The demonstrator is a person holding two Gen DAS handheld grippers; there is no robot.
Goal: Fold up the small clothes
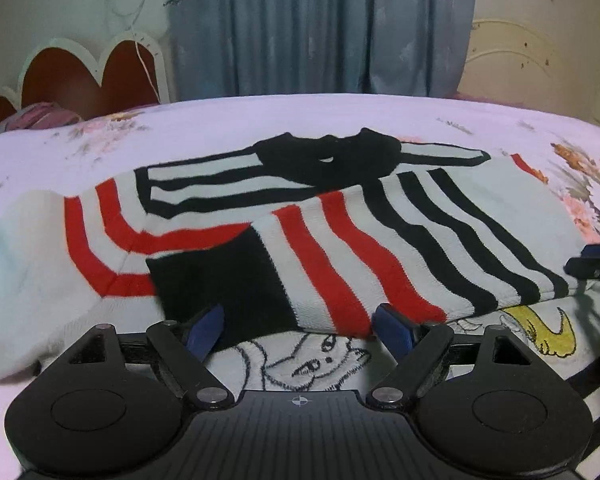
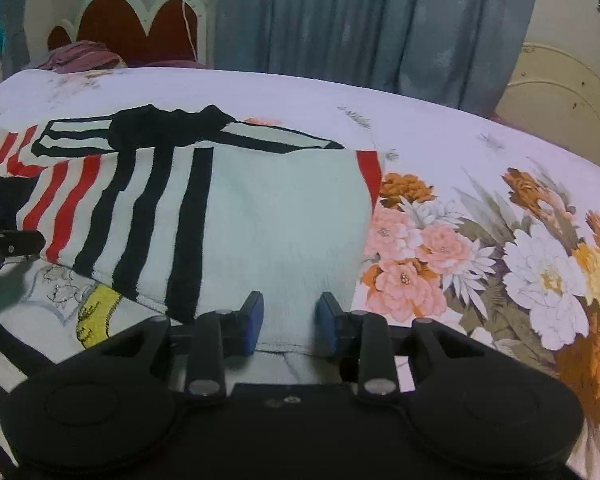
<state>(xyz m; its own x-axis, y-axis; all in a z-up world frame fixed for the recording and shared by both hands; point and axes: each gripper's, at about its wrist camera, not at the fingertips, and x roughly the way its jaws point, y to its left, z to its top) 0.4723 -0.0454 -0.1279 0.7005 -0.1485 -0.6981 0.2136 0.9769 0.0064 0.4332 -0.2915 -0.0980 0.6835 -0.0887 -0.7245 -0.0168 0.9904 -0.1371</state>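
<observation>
Sweater (image 1: 380, 240) first: the small knitted garment lies spread on the bed (image 2: 500, 140), and we take it as our landmark. Nearest us, at its near hem, our left gripper (image 1: 300, 330) sits low with its blue-padded fingers (image 1: 394, 330) apart, straddling the cuff end of a sleeve that is laid across the front; nothing is pinched between them. Our right gripper (image 2: 287, 320) hovers at the sweater's pale right side, fingers likewise parted around the folded edge, holding nothing. We judge both claws are poised at the near edge so the lower half can be lifted and turned over, or else they have just let go of the sleeve; we cannot tell which. Under the sleeve, an embroidered cartoon face (image 1: 320, 364) and a yellow patch (image 1: 548, 332) show on the sweater's chest. The knit looks soft and ribbed, white with bands of red and black, and a solid black cuff. Farther up, the black collar (image 1: 332, 156) lies flat, with the other striped sleeve stretching out beside it. Around the sweater the sheet is smooth cotton printed with large flowers (image 2: 540, 272). Beyond the sweater stand a scalloped red headboard (image 1: 96, 76) and a grey-blue pleated curtain (image 1: 320, 28).
</observation>
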